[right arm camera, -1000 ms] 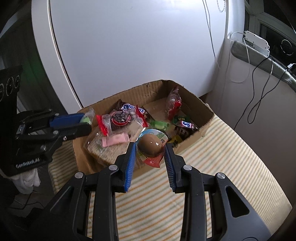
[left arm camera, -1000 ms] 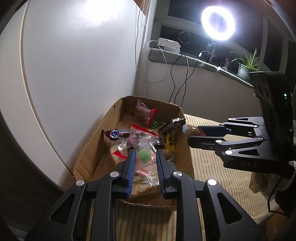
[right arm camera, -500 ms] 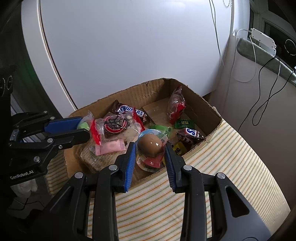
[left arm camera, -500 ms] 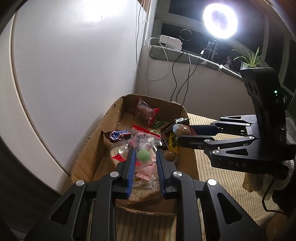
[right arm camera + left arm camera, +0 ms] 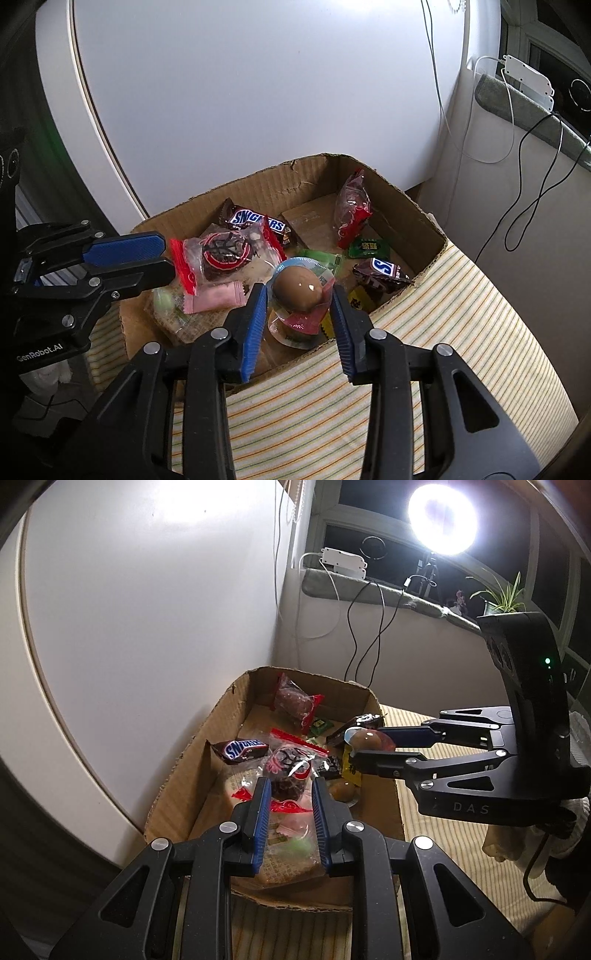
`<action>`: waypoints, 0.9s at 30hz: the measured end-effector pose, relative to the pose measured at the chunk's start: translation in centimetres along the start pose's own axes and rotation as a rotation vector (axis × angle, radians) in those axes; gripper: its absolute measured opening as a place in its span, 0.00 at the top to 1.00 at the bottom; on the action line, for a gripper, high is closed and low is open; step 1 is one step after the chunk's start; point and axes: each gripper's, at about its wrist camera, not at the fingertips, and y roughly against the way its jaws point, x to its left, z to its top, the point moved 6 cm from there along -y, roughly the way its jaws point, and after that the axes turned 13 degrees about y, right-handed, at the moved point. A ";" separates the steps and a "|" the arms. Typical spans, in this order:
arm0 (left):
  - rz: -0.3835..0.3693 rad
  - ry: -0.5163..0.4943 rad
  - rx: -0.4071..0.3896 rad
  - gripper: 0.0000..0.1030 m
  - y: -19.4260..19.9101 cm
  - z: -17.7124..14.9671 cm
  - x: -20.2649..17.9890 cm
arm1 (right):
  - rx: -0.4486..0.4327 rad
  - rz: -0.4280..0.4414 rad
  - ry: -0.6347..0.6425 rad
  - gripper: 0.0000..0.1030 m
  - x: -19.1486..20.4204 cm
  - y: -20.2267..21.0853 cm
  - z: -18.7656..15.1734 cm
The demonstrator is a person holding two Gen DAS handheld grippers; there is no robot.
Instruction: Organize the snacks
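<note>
While the right gripper (image 5: 298, 291) hangs over the near edge of the cardboard box (image 5: 402, 206), its jaws are opening, and the brown egg-shaped snack (image 5: 297, 290) in its clear wrapper sits right between the blue pads (image 5: 255, 325), with a gap showing at its right side, toward three o'clock; whether the left pad is touching it I cannot tell. And over at nine o'clock in the right wrist view, the left gripper (image 5: 162, 260) has its jaws drawn narrow, pinched on the red edge of a clear packet holding a dark round cake (image 5: 221, 254), which hangs out past the fingertips above the box. From the left wrist view that same packet (image 5: 288, 771) lies dead centre between the pads, at twelve o'clock from the fingers. Down in the box: a Snickers bar (image 5: 255, 221) at the back wall, a second small one (image 5: 382, 271) at three o'clock from the egg, a red-and-clear pouch (image 5: 351, 214) leaning in the far corner, a green sachet (image 5: 369, 247) beside it, and a pink packet (image 5: 218, 297) on a flat pack of crackers (image 5: 284, 860). Striped cloth (image 5: 424, 332) spreads under the box.
</note>
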 end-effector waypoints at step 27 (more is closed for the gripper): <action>0.055 0.022 -0.012 0.30 0.5 0.1 0.7 | -0.049 -0.070 -0.057 0.16 -1.5 2.3 0.1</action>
